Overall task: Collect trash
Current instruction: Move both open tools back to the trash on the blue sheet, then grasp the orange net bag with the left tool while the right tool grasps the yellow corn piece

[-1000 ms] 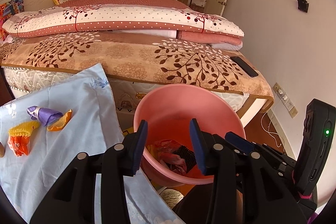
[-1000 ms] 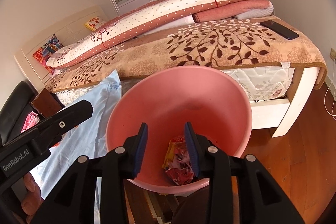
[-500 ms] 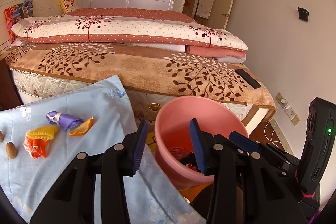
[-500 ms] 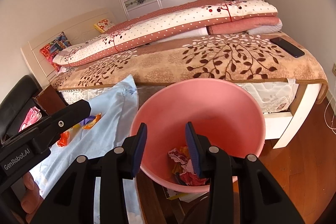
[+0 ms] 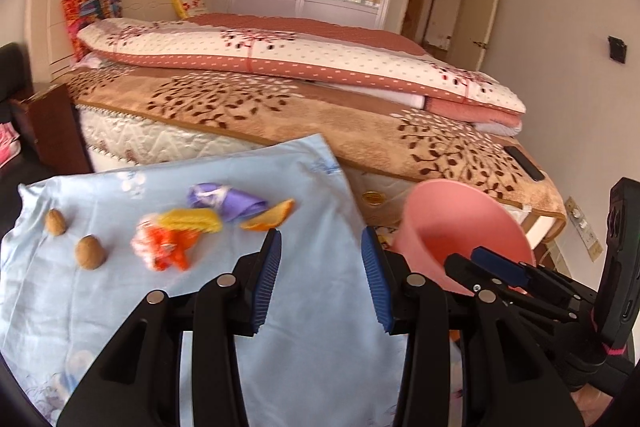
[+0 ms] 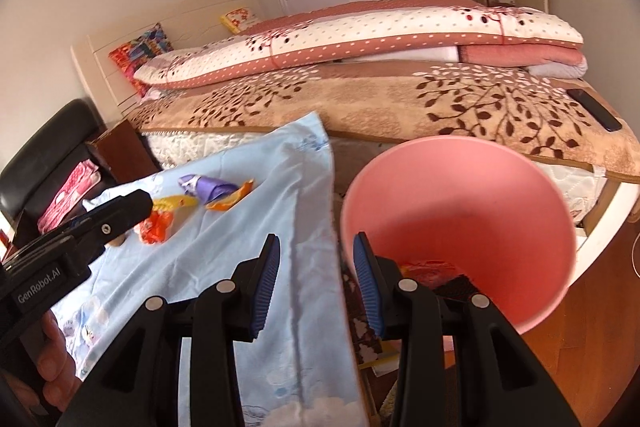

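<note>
Bed (image 5: 280, 115) is filling the background, carrying a brown leaf-print blanket (image 6: 360, 99) with a folded dotted quilt (image 5: 300, 63) lying on top and a black phone (image 6: 595, 109) sitting near the blanket's right edge. Counter under a light blue cloth (image 5: 312, 327) is sitting in front of the bed, cloth hanging over the near edge. Pink bin (image 6: 460, 211) is standing just right of the cloth, between counter and bed, tilted toward the camera in the right wrist view, with crumpled wrappers (image 6: 428, 269) lying at the bottom. Left hand-held gripper (image 5: 320, 275) is hovering over the cloth, jaws apart, nothing between the blue pads. Right hand-held gripper (image 6: 316, 279) is hovering at the cloth edge beside the bin rim, jaws also apart and gripping nothing; a hand (image 6: 52, 379) is showing at lower left of that view, holding the left unit. Trash is lying spread on the cloth, well ahead of both grippers: purple wrapper (image 5: 224, 201) touching a yellow wrapper (image 5: 192, 219), orange peel (image 5: 268, 219) just right of the purple one, red-orange wrapper (image 5: 168, 247) just below the yellow, and two walnuts (image 5: 90, 253) sitting apart at the left. Trash is motion-blurred in the left view.
</note>
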Tool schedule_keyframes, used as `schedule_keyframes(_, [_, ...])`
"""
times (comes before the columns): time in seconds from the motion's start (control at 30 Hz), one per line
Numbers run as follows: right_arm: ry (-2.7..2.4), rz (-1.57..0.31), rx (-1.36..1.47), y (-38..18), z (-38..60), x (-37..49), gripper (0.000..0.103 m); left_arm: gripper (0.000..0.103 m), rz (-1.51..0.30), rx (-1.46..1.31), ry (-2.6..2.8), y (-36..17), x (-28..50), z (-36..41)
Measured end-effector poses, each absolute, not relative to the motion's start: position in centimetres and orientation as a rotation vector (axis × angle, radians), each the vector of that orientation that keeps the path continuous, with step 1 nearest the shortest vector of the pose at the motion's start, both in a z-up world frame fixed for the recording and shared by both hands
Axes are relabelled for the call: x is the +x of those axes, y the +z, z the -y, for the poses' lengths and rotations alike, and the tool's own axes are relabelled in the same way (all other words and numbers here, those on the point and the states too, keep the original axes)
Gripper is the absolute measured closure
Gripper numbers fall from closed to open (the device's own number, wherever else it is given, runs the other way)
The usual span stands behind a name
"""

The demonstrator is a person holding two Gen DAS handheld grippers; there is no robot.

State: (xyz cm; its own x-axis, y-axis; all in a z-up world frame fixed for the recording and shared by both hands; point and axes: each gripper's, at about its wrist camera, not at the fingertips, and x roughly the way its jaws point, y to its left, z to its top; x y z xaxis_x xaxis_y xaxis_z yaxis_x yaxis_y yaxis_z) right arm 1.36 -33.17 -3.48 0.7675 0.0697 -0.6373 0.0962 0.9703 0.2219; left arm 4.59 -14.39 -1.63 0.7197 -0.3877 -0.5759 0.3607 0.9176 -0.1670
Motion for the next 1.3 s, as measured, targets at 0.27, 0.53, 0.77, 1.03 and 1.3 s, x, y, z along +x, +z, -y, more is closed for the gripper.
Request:
schedule_keyframes(0.27, [0.07,-0.732,0.205,-4.4,29.6,2.6,0.065,0.06,-0.658,-0.094,-0.276,-2.7,4.7,7.9])
schedule_keyframes(0.53, [0.107,-0.761,0.191,-5.4,28.3,3.5,0.065,0.06,-0.716,-0.144,-0.179,-4.6,6.0,3.2])
schedule_keyframes(0.77, [0.142,-0.78,0.196,-6.1,27.8,4.8,0.065,0.06,-0.768,-0.198,-0.145,-5.6,8.2,2.4])
schedule_keyframes(1.03, [0.187,-0.794,0.176,-6.5,26.7,6.6,0.065,0.06,-0.824,-0.169,-0.108,-7.6,12.1,3.9])
schedule_keyframes(1.3, [0.23,-0.798,0.153,-6.3,25.2,8.4,0.064,0.05,-0.847,-0.154,-0.106,-8.4,14.8,5.1])
